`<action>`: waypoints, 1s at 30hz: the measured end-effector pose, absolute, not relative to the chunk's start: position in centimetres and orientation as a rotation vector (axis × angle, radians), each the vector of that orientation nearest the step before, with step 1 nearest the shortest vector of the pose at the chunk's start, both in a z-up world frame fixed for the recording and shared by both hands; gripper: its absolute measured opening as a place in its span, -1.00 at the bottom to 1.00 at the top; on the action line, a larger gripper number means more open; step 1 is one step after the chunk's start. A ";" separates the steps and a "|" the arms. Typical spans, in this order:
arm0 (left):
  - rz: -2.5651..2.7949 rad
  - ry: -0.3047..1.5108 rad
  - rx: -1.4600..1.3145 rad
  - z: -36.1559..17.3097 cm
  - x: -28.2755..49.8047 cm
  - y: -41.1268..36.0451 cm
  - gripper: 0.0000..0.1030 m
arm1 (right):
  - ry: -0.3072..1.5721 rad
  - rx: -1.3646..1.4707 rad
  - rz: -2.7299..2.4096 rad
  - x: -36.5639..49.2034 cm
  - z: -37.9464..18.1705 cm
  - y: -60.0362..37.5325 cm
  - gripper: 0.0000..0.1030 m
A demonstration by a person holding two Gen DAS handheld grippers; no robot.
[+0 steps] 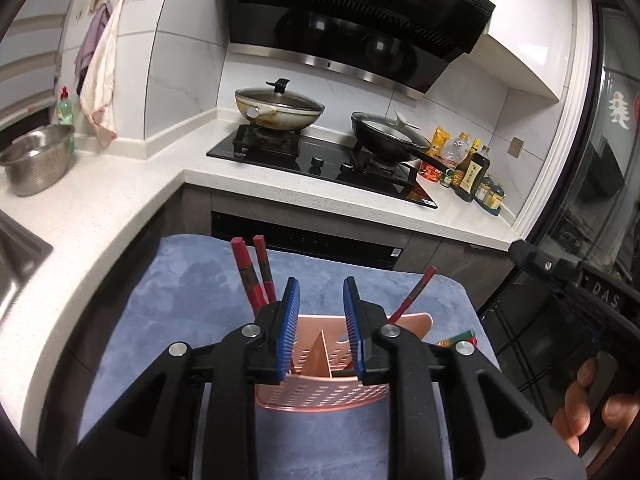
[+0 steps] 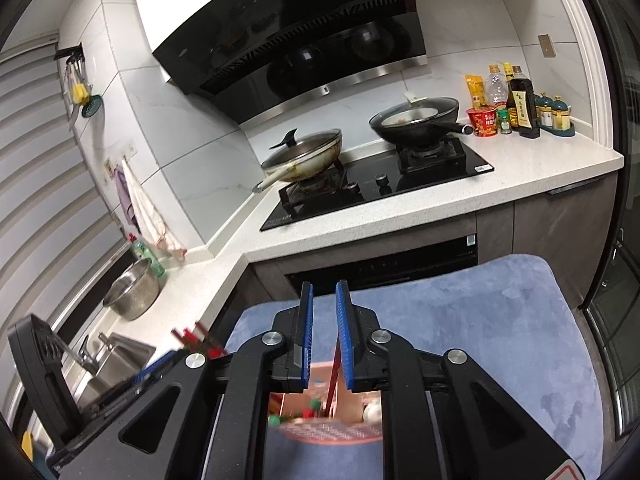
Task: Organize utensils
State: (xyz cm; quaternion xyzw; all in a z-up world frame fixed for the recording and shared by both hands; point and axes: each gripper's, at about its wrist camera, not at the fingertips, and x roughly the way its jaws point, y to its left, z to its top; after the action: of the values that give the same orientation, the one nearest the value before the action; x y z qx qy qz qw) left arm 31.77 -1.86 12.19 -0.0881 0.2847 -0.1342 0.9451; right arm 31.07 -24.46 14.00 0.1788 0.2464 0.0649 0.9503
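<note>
Left gripper (image 1: 321,304) parted, empty, over pink utensil holder (image 1: 320,390) on blue mat (image 1: 180,304). Right gripper (image 2: 323,308) slightly parted, empty (red chopsticks (image 1: 252,270) already slotted). Probably between placements; next, fetching the loose chopsticks (image 1: 456,339) beside the holder.

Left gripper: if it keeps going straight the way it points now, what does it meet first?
Probably the pink utensil holder on the blue mat. The left gripper, jaws apart and empty, points down at its divided inside, with red chopsticks standing left of that line. Depth is hard to judge.
</note>
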 end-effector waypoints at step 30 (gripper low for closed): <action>-0.172 0.724 -0.019 7.2 20.6 -2.3 -0.36 | 0.770 0.084 0.084 18.4 5.9 -17.2 -0.55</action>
State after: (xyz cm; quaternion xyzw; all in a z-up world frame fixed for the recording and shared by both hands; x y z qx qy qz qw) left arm 20.55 -2.29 7.19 -0.0095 0.3536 -0.0840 0.9316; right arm 18.41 -17.21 5.91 0.0412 0.3751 0.0407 0.9252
